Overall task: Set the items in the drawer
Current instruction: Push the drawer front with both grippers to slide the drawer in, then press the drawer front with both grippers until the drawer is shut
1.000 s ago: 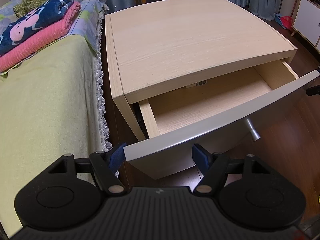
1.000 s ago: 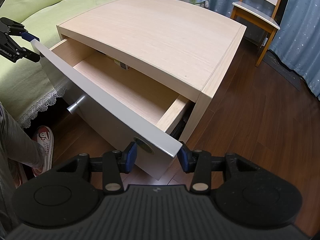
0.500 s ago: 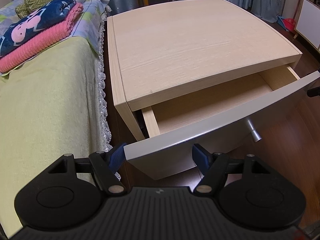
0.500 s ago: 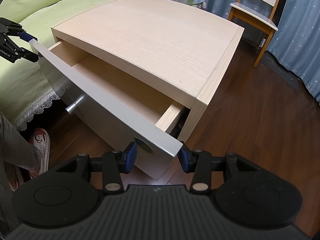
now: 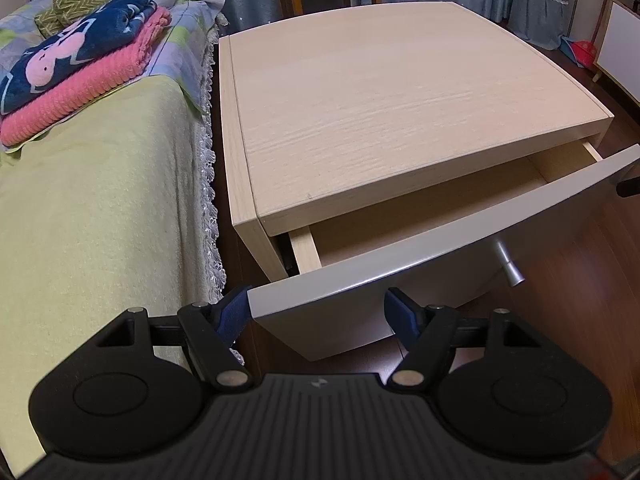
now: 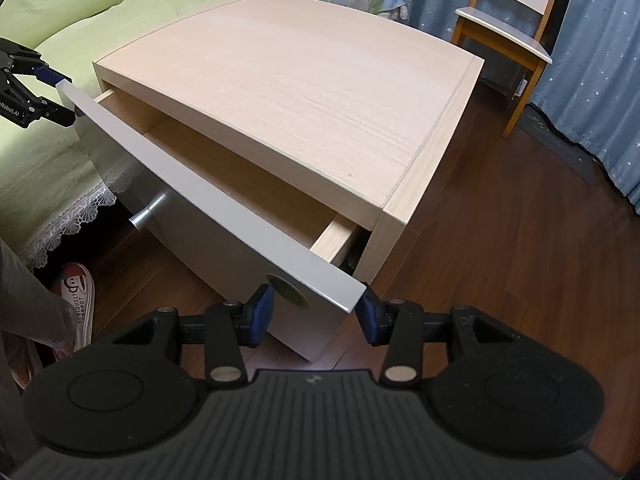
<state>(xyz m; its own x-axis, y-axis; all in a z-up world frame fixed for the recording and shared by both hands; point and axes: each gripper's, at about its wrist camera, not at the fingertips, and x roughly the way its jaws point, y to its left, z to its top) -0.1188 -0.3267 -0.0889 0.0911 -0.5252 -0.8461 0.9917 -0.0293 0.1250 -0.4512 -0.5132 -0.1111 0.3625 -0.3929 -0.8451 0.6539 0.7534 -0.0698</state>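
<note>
The left gripper (image 5: 318, 312) and right gripper (image 6: 316, 312) both have their blue-padded jaws apart, one at each end corner of the smooth grey drawer front (image 5: 420, 256). The drawer (image 6: 240, 184) sticks out, half open, from the pale wooden nightstand (image 5: 400, 100). A round metal knob (image 6: 148, 212) pokes out.

Floor: dark brown wood planks (image 6: 500, 240). A bed with a yellow-green cover (image 5: 92, 220) and white lace edging (image 5: 210, 200) occupies the 9 o'clock side in the left wrist view. Folded pink and navy blankets (image 5: 80, 68) lie on it at 10 o'clock. A wooden chair (image 6: 512, 36) stands at 1 o'clock in the right wrist view, before blue star-patterned curtains (image 6: 592, 92). White cabinet (image 5: 620, 56) at 2 o'clock.
</note>
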